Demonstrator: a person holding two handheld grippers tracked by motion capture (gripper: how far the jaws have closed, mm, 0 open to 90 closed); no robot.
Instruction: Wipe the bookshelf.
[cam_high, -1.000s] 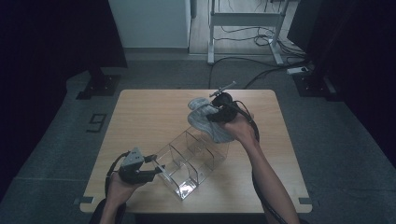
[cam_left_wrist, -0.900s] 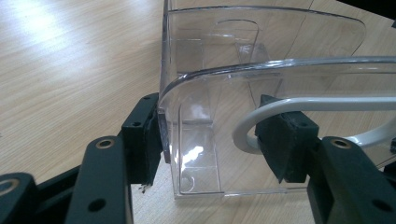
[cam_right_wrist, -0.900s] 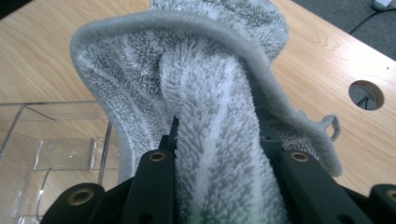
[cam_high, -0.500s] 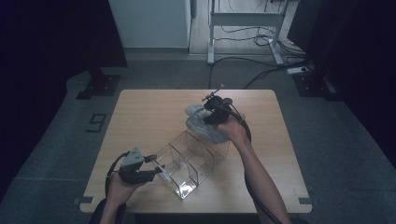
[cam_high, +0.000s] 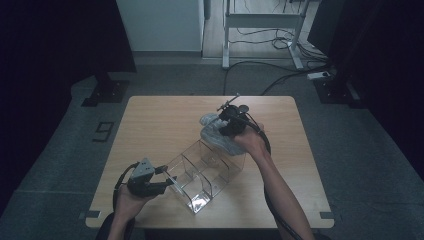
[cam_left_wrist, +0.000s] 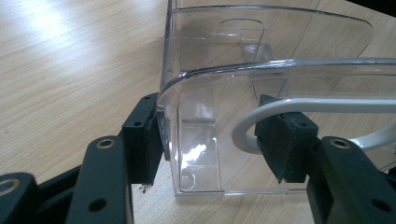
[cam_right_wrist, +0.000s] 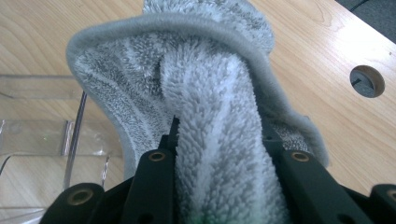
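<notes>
Cloth (cam_right_wrist: 215, 140): grey terry, bunched into a thick fold and pinched between the right gripper (cam_high: 226, 123) jaws, centre-right of the high view, just past the far end of the clear organizer (cam_high: 202, 172). Left gripper (cam_high: 169, 182) is clamped on the organizer's near end wall, one pad outside, one inside, lower left of frame. My read: the cloth is either going into a compartment or wiping the box; can't tell which. Either way, keep the left clamp firm, since thin acrylic slides easily on the wooden table (cam_high: 160, 120). Lift the cloth clear of the rim before coming down, or the hanging edge will snag the dividers.
</notes>
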